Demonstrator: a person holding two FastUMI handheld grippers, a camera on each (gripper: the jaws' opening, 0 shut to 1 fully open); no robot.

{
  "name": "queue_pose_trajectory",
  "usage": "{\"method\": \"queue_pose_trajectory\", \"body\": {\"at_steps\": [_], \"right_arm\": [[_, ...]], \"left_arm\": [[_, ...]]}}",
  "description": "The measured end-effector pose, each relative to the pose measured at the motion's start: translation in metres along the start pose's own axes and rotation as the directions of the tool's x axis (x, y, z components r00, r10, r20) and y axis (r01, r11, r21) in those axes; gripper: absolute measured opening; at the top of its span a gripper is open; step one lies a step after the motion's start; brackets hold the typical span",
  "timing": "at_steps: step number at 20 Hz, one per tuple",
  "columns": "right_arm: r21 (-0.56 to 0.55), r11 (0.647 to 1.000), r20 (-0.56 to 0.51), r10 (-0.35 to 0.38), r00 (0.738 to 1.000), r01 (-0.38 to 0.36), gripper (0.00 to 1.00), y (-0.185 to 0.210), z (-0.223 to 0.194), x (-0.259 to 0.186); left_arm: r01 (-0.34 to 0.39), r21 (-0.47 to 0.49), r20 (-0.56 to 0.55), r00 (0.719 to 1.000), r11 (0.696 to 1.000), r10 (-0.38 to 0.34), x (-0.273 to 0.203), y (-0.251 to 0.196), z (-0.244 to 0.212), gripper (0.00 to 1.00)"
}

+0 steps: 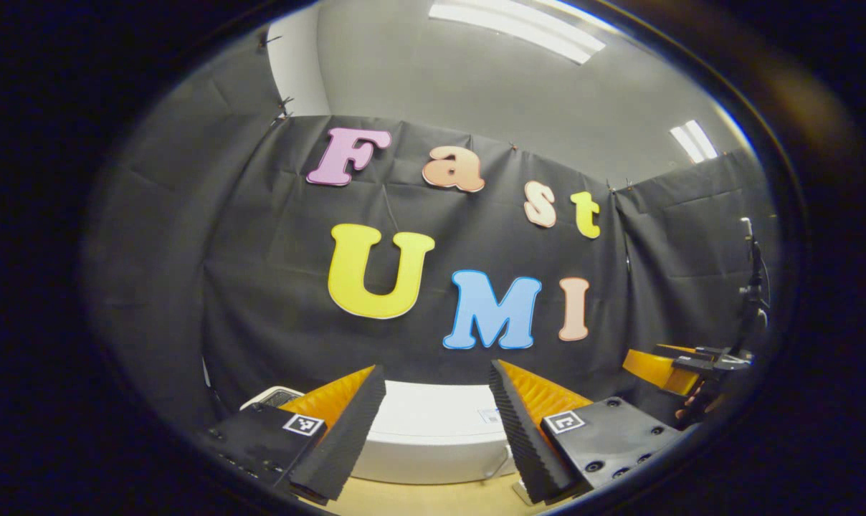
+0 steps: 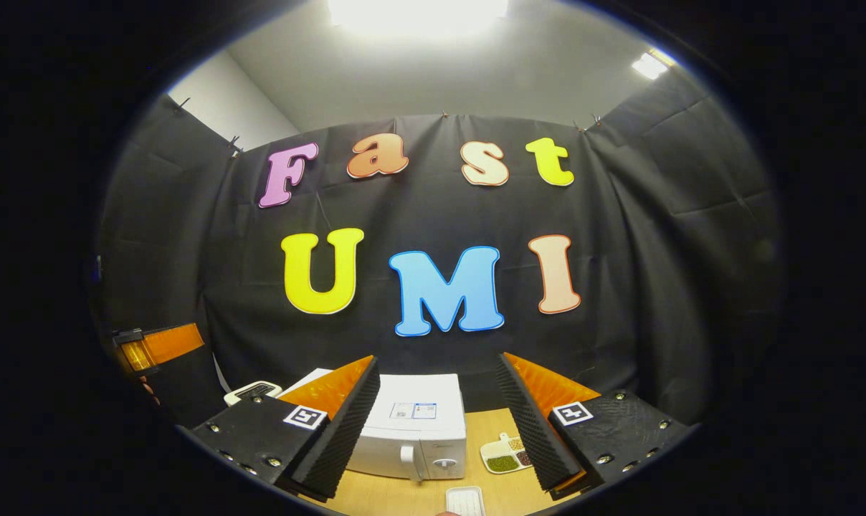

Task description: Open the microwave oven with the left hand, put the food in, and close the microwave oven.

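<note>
Both tongs are up high, well above the tabletop [image 2: 397, 494]. Left tongs [image 1: 436, 437] spread wide, nothing between them, and the white microwave [image 1: 433, 437] sits below in that gap. Right tongs [image 2: 436, 430] wide apart too, empty. From the right gripper view the microwave [image 2: 415, 426] stands with its door shut, wood showing clear around its front edge. Just to its right, a divided plate of food [image 2: 505, 455]. A white tray [image 2: 465, 502] lies near the front edge.
</note>
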State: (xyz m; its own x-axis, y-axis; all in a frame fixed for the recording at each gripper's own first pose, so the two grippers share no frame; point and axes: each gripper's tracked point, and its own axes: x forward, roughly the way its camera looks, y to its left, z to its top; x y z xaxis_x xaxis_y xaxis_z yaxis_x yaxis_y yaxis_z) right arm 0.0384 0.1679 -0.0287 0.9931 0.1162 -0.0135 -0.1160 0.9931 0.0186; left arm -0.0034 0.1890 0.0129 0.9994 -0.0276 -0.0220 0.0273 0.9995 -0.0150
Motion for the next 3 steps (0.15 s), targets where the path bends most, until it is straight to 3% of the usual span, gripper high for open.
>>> {"method": "queue_pose_trajectory", "body": {"at_steps": [3], "right_arm": [[-0.010,1.000,0.013,-0.015,1.000,0.016,0.99,0.0033,0.0068,-0.0072]], "left_arm": [[0.016,0.001,0.018,1.000,1.000,-0.016,-0.0035,0.0008,0.0087,0.96]]}}
